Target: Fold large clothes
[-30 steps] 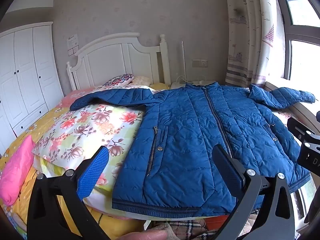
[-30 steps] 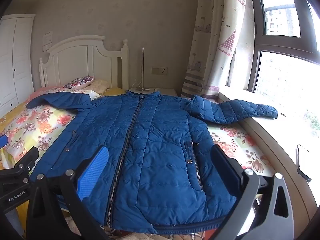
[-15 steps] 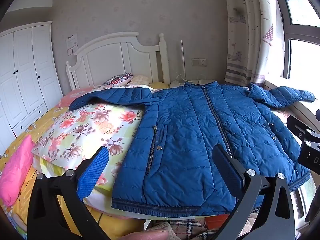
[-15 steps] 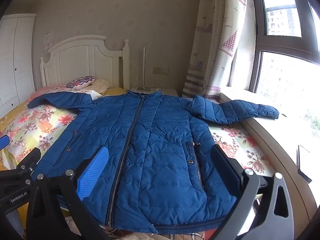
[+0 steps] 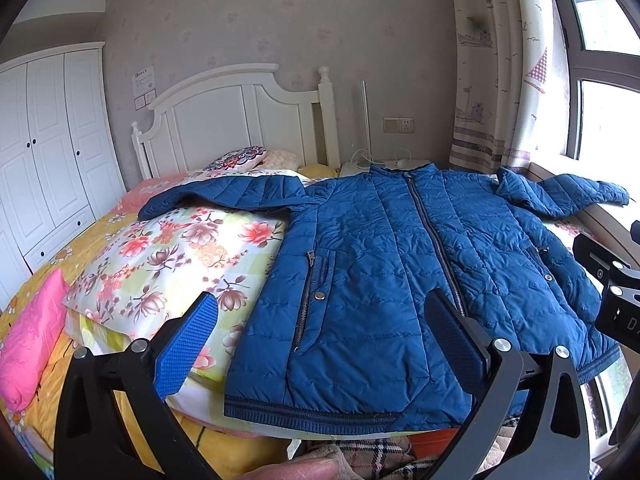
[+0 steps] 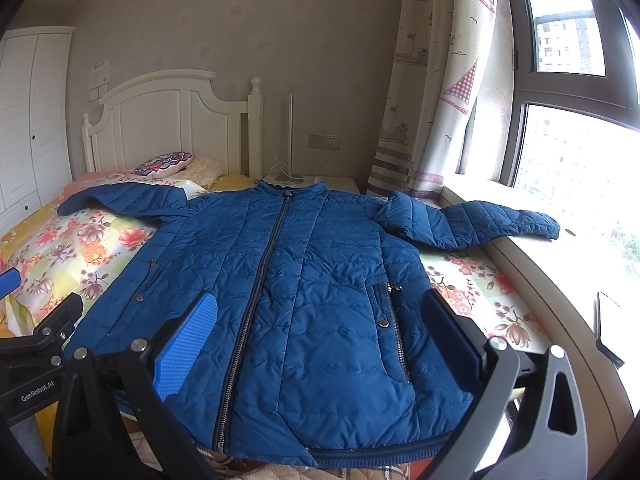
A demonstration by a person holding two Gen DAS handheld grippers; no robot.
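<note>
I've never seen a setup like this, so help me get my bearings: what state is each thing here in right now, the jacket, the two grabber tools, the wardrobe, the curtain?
Blue jacket: flat, front up, zipped shut, both sleeves spread, unfolded.
Left gripper: open, empty.
Right gripper: open, empty.
Wardrobe: doors closed.
Curtain: drawn aside.

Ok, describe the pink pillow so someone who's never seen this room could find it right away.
Start at the bed with the white headboard. Left of the blue jacket lies a floral pillow; the pink pillow sits beside it at the bed's left edge. It alone is plain pink, with no print.
</note>
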